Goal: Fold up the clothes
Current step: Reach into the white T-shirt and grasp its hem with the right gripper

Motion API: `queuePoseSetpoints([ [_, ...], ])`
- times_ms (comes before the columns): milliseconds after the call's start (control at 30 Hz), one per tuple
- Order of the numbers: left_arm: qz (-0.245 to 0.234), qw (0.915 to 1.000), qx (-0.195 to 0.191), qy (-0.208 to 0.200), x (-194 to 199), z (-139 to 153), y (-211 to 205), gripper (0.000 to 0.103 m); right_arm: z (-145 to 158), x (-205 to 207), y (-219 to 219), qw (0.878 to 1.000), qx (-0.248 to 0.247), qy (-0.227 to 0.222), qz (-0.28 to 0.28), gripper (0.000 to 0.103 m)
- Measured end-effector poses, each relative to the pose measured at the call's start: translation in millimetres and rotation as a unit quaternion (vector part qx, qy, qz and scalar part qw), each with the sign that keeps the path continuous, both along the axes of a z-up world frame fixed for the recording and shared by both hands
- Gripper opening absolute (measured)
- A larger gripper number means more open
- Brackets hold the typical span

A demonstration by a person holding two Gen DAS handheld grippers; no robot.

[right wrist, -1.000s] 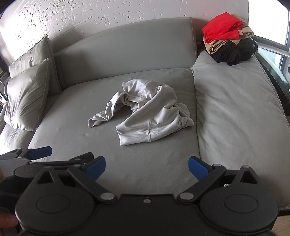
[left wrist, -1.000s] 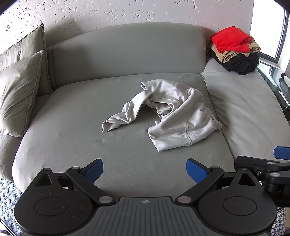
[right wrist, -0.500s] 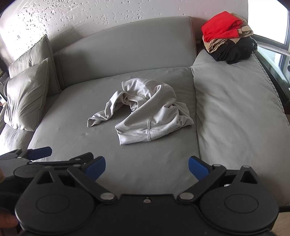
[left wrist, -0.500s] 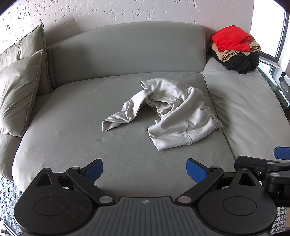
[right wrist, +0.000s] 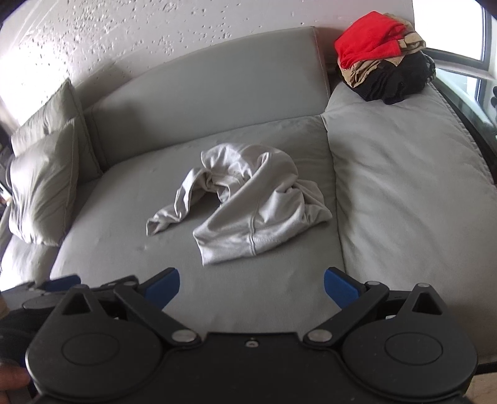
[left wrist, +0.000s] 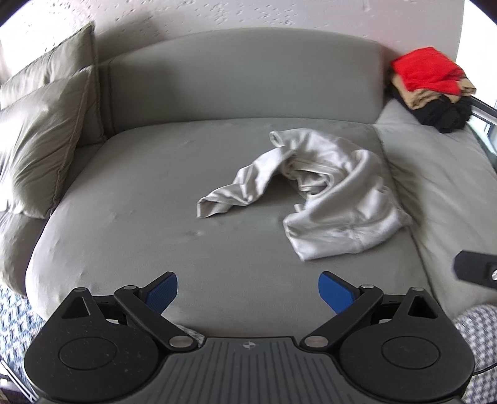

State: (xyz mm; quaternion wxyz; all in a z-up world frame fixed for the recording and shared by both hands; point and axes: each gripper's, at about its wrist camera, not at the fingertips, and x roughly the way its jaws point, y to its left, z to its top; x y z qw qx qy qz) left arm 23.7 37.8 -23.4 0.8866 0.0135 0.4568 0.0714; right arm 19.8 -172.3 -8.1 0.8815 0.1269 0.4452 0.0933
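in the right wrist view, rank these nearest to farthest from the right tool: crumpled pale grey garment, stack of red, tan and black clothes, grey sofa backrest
1. Crumpled pale grey garment, straight ahead of the right tool on the seat.
2. Grey sofa backrest, behind the garment.
3. Stack of red, tan and black clothes, far right corner.

Grey sofa (left wrist: 217, 174) against speckled white wall (right wrist: 155, 40); two cushions (left wrist: 37, 149) at left; bright window (right wrist: 450, 28) at right.
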Motion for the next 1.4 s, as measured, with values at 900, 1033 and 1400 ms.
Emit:
queuePoseSetpoints([
  [900, 0.038, 0.994, -0.102, -0.009, 160.7, -66.8, 58.5, 0.071, -81.0, 239.2, 87.9, 0.997, 0.03, -0.019, 0.074, 0.06],
  [1033, 0.046, 0.9922, -0.116, -0.001, 174.5, -77.0, 63.5, 0.072, -84.2, 267.2, 118.7, 0.996, -0.001, -0.018, 0.088, 0.074],
  [1400, 0.054, 0.9913, -0.118, 0.025, 149.4, -91.9, 73.7, 0.072, -88.5, 290.8, 134.2, 0.993, -0.108, -0.004, 0.05, 0.002],
])
